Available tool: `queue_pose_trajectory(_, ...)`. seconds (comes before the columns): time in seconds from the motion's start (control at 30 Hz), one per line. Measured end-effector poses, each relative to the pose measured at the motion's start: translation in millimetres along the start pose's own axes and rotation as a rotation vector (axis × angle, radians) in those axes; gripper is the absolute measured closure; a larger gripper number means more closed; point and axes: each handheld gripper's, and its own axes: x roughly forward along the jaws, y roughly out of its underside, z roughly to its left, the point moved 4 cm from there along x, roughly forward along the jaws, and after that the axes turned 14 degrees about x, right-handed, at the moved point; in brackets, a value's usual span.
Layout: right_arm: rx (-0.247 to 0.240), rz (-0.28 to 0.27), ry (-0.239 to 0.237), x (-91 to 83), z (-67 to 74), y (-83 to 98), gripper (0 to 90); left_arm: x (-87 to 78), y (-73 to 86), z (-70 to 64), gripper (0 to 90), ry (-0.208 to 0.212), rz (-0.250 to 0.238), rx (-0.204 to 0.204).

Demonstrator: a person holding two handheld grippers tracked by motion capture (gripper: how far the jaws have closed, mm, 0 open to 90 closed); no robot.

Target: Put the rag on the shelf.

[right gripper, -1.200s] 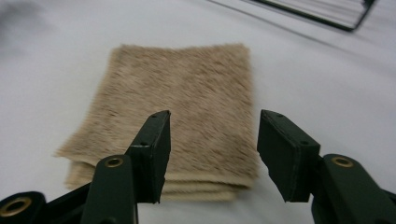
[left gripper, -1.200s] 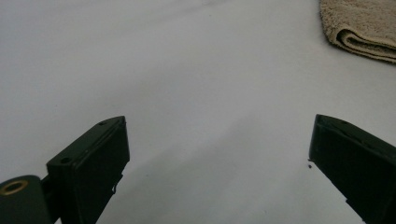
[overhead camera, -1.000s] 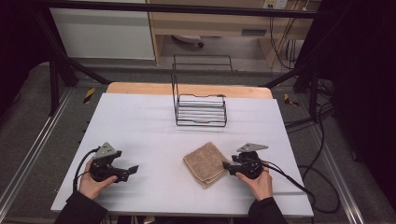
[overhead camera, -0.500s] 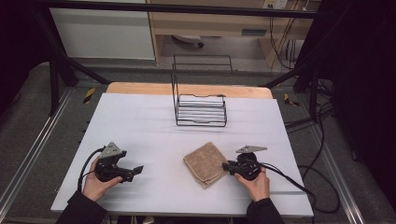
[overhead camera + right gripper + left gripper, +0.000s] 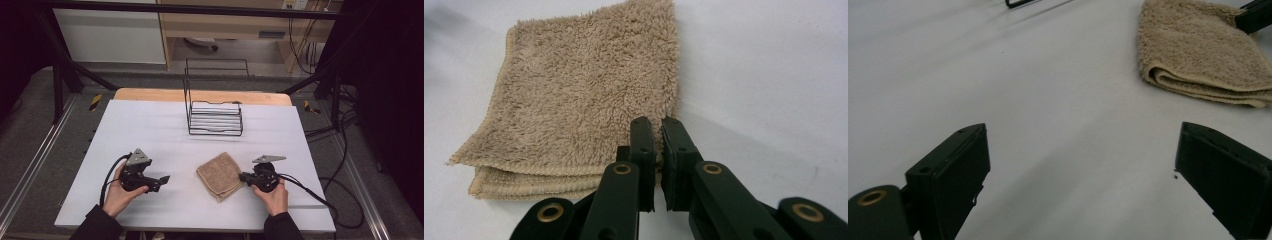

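A folded tan towel (image 5: 219, 175) lies on the white table (image 5: 150, 130), right of centre near the front. My right gripper (image 5: 243, 176) is at the towel's right edge; its jaws have just closed on that edge. In the right gripper view the two black jaws (image 5: 658, 125) stand almost together over the towel (image 5: 584, 100) rim. My left gripper (image 5: 162, 181) hovers left of the towel, pointing toward it. Its jaws (image 5: 1083, 137) are open wide over bare table, with the towel (image 5: 1203, 55) farther ahead to the right.
A black wire rack (image 5: 215, 117) stands at the back middle of the table. A wooden board (image 5: 150, 94) borders the far edge. Cables trail from both grippers toward the person's side. Dark floor and metal frame rails surround the table.
My left gripper has moved right toward the towel and risen slightly. The right hand has stayed at the towel's edge.
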Motion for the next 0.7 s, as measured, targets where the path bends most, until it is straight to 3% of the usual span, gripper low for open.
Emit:
queue_pose_trajectory(0.17, -0.001, -0.003, 0.000, -0.8, 0.1, -0.6, 85.5, 11.5, -17.7, -7.5, 13.3, -0.003, 0.005, 0.013)
queue_pose_trajectory(0.4, -0.016, 0.000, 0.008, 0.5, -0.4, 0.6, 85.2, 37.6, -41.8, -19.4, 23.1, 0.028, 0.018, 0.020)
queue_pose_trajectory(0.7, -0.021, -0.002, 0.007, 1.6, -0.2, 1.0, 84.8, 74.8, -53.6, -33.7, 43.6, 0.093, 0.065, 0.014)
